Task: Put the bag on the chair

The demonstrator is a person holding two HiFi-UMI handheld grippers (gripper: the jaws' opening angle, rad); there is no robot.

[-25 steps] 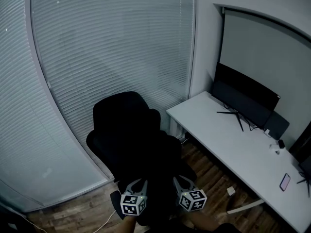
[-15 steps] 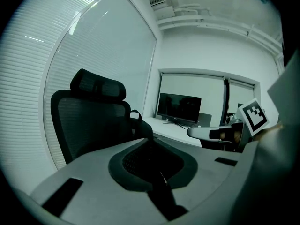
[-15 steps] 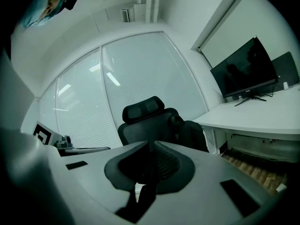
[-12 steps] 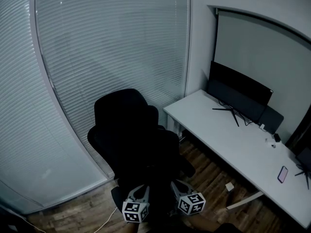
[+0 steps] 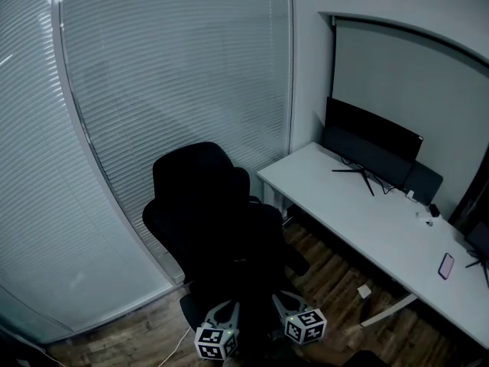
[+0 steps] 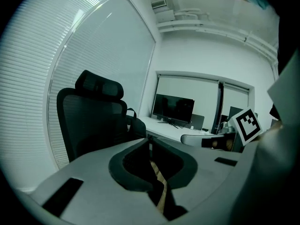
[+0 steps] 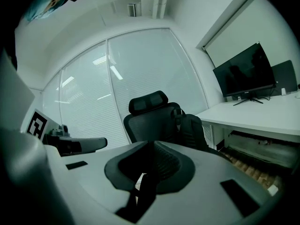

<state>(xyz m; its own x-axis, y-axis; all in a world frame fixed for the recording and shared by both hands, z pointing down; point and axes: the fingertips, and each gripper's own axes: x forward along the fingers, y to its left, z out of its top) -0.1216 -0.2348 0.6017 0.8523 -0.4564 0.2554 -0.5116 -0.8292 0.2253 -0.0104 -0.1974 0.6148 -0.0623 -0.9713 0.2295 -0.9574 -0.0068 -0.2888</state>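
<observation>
1. Currently the bag (image 7: pixel 193 128), a black backpack, sits on the seat of the chair (image 5: pixel 200 205). It stands upright and leans against the backrest. We judge the placing itself done.
2. Left claw (image 6: pixel 149 143): jaws drawn narrow, tips together, with only a thin slit further back showing the floor (image 5: pixel 336 281). Nothing is between them.
3. Right claw (image 7: pixel 152 143): jaws likewise drawn together and holding nothing.
4. Why it sits this way: the bag is pushed deep into the seat, so the backrest props it. We judge it stable and unlikely to tip forward. In the head view it is black on black, so we cannot trace its outline there.
5. Both claws hang low and side by side in front of the chair, pointing at it and apart from the bag. We read this as a released, hands-off posture.
6. Edges and room:
   - The chair backs onto the curved window blinds (image 5: pixel 176 75), so there is no way round behind it.
   - The white table (image 5: pixel 359 228) runs along the right, its near corner just beside the chair. It carries a monitor (image 5: pixel 372 140).
   - Open floor lies toward us, between the chair and the table edge, which is the free path for pulling back.
7. Risk note: a right-hand swing could meet the table edge.
</observation>
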